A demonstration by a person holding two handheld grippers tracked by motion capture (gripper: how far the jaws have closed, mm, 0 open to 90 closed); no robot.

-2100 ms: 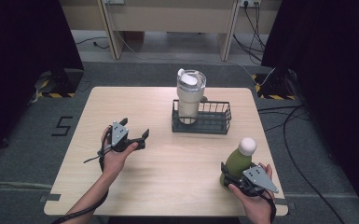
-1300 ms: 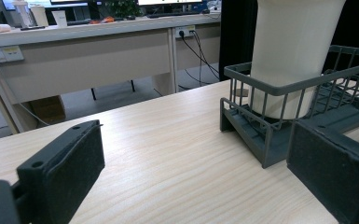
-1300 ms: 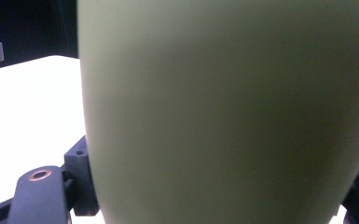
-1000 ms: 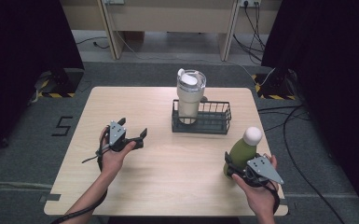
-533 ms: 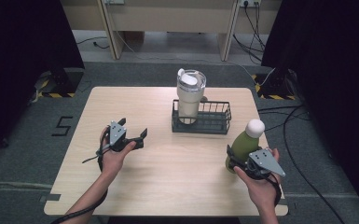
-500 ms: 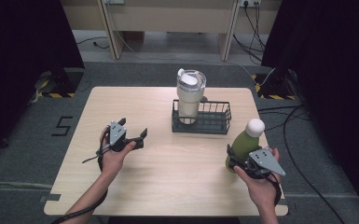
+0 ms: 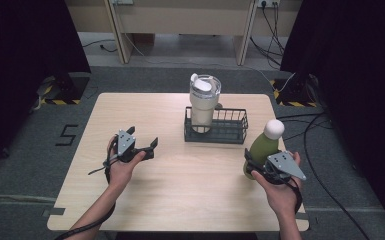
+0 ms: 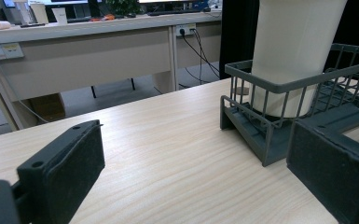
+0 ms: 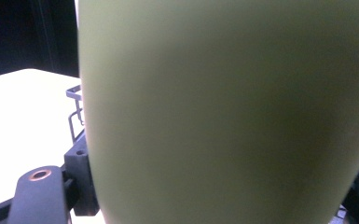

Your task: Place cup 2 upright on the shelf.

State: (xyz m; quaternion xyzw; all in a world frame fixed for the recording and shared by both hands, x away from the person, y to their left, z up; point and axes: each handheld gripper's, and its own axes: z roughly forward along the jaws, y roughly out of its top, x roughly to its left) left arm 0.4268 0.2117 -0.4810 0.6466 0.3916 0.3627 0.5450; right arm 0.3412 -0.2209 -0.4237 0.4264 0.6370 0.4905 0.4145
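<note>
A green bottle (image 7: 261, 148) with a white round cap stands upright in my right gripper (image 7: 254, 166), which is shut on its lower body near the table's right edge. Its green body (image 9: 224, 107) is pressed close between the jaws in the right gripper view. A dark wire basket (image 7: 216, 126) sits at the table's back middle and holds a white tumbler (image 7: 203, 101) with a lid. My left gripper (image 7: 142, 146) is held at the left of the table, open and with nothing in it, pointing at the basket (image 8: 279, 121) and the tumbler (image 8: 293, 51).
The wooden table (image 7: 180, 175) has bare room across its front and middle. Desks and cables stand beyond the far edge (image 8: 88, 51). Dark curtains flank both sides.
My right gripper has lifted the green bottle and carried it up and away from the front edge, towards the basket's right end. The left gripper has stayed in place.
</note>
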